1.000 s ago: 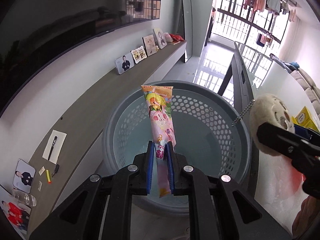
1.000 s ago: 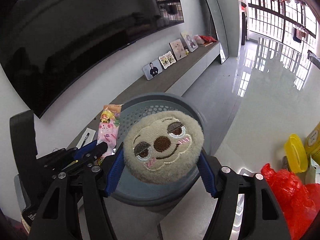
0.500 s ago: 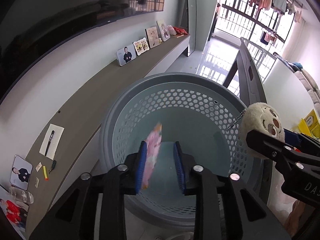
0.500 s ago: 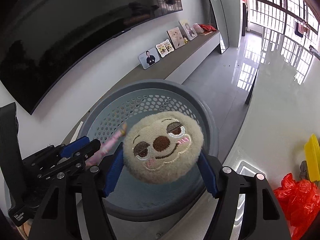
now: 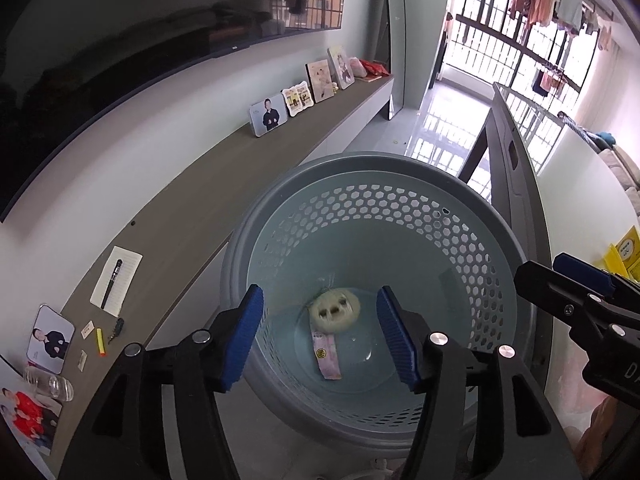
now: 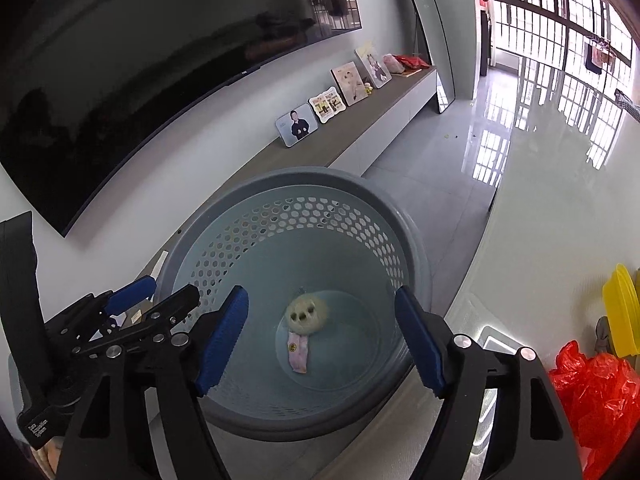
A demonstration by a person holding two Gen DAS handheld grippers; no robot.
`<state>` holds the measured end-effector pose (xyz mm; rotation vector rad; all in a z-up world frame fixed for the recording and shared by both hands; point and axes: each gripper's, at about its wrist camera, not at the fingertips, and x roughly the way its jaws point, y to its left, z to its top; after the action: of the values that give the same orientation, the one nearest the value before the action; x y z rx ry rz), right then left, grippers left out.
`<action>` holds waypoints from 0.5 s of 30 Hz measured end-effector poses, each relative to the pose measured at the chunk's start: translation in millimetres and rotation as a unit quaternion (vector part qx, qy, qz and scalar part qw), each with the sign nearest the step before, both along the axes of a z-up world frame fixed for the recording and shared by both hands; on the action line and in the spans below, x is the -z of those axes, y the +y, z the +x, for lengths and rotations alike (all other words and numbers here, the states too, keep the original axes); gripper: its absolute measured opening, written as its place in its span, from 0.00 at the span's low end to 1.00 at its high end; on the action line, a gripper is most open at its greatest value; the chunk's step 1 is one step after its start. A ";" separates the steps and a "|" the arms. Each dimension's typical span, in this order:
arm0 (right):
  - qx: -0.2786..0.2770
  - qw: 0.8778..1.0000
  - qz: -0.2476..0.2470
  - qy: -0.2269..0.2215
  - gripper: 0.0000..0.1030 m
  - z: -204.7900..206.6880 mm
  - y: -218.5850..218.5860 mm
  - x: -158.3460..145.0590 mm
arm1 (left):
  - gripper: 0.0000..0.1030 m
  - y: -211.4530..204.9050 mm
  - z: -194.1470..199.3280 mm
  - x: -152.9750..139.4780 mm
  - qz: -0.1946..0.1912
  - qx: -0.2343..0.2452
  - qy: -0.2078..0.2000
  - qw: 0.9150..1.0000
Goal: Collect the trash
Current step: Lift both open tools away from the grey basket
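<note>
A round grey perforated basket (image 5: 472, 216) (image 6: 400, 216) stands on the floor below both grippers. On its bottom lie a pink snack wrapper (image 5: 327, 354) (image 6: 298, 354) and a round beige plush face (image 5: 335, 314) (image 6: 307, 313), the plush resting on the wrapper's far end. My left gripper (image 5: 320, 338) hangs over the basket with its jaws opening and nothing between them. My right gripper (image 6: 320, 338) is also above the basket, jaws opening and empty. Each gripper shows at the edge of the other's view, the right gripper (image 5: 568, 284) and the left gripper (image 6: 160, 292).
A long grey TV shelf (image 5: 192, 216) with photo frames (image 5: 269, 115), paper and pen (image 5: 116, 280) runs along the wall at the left. A white table (image 6: 552, 208) at the right carries a red plastic bag (image 6: 596, 392) and a yellow lid (image 6: 620, 312).
The left jaws opened and the pink wrapper dropped into the basket. The right jaws widened and the plush face fell in onto the wrapper.
</note>
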<state>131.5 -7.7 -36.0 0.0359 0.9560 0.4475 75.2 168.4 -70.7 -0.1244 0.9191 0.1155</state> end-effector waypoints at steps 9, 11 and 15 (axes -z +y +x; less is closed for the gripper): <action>0.005 1.000 -0.001 -0.009 0.70 -5.3 -2.0 -3.1 | 0.72 -2.4 -7.7 -7.0 0.022 -0.014 -0.008 1.000; 0.006 1.000 -0.002 -0.010 0.70 -6.3 -2.4 -3.5 | 0.74 -2.0 -9.3 -8.6 0.025 -0.017 -0.010 0.999; 0.010 1.000 -0.003 -0.014 0.70 -9.6 -4.9 -4.2 | 0.80 -1.8 -12.4 -11.5 0.032 -0.021 -0.013 0.999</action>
<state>121.9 -12.6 -31.8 0.0344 0.9296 0.4254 62.8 166.6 -59.2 -0.0857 0.8867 0.1813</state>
